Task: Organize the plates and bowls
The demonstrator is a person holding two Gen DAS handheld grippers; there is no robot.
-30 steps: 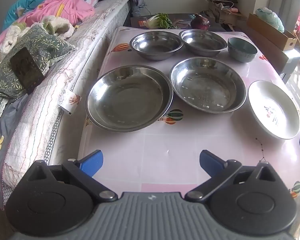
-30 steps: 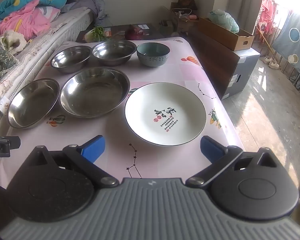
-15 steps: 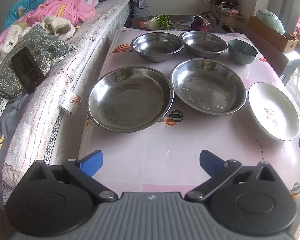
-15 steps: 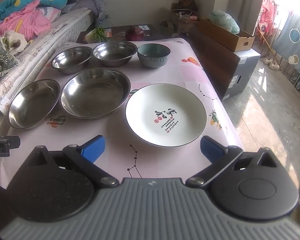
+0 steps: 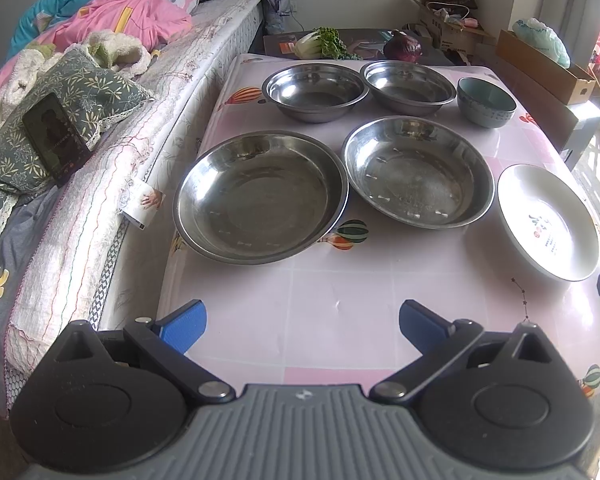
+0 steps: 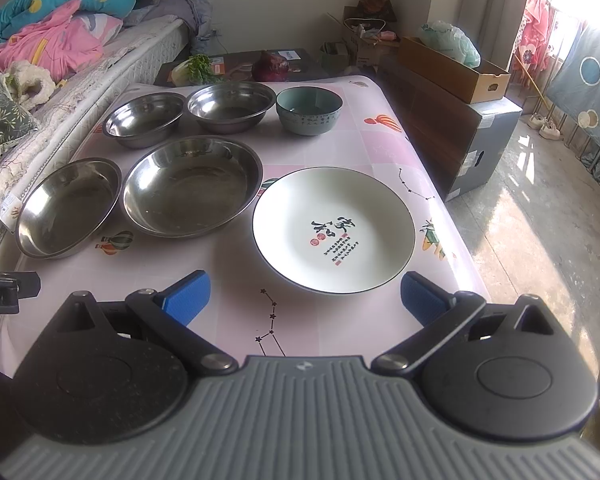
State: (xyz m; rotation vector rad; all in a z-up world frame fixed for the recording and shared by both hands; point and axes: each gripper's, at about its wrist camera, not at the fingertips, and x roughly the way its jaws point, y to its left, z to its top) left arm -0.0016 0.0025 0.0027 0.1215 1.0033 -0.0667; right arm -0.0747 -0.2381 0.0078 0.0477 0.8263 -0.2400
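Observation:
Two wide steel plates lie side by side on the pink table [image 5: 340,292]: the left steel plate [image 5: 260,196] and the right steel plate [image 5: 418,170]. Behind them stand two smaller steel bowls [image 5: 314,90] [image 5: 408,86] and a teal ceramic bowl [image 5: 486,100]. A white plate with red and black writing [image 6: 334,230] lies at the right. My left gripper [image 5: 302,320] is open above the table's near edge, short of the left steel plate. My right gripper [image 6: 304,296] is open just in front of the white plate, holding nothing.
A bed [image 5: 100,120] with pillows, bedding and a phone [image 5: 56,136] runs along the table's left side. A cabbage [image 5: 320,42] and a purple cabbage [image 5: 402,46] sit on a low stand behind the table. Cardboard boxes [image 6: 452,68] stand at the right.
Both grippers have crept slightly forward and tilted down a little, so the dishes sit a bit lower in each view. Nothing on the table has moved.

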